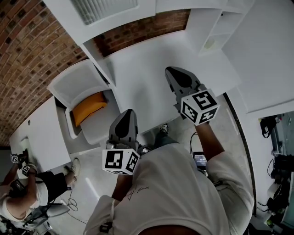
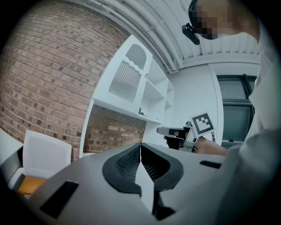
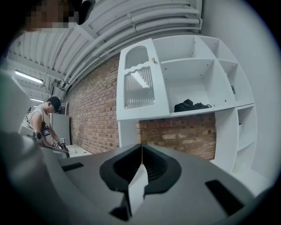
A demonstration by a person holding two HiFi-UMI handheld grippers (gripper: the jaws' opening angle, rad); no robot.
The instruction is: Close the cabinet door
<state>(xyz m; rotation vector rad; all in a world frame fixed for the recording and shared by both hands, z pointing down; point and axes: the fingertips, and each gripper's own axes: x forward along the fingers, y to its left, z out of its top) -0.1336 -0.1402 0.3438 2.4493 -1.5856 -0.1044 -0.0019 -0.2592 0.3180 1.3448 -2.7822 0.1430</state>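
Observation:
A white wall cabinet hangs above the white counter (image 1: 151, 59). Its door (image 3: 139, 85), with an arched pane, ribbed glass and a small knob, covers the left compartment and looks about flush with the front; I cannot tell if a gap remains. The door also shows in the left gripper view (image 2: 127, 74) and at the top of the head view (image 1: 103, 9). My left gripper (image 1: 129, 112) (image 2: 140, 145) is shut and empty, low over the counter's near edge. My right gripper (image 1: 171, 69) (image 3: 141, 145) (image 2: 169, 131) is shut and empty, raised toward the cabinet, not touching it.
Open shelves sit right of the door, one holding a black bundle (image 3: 191, 106). A white chair with an orange cushion (image 1: 89, 108) stands left of me. Another person (image 1: 23, 183) (image 3: 44, 123) works at a white table further left. A brick wall (image 1: 27, 46) backs everything.

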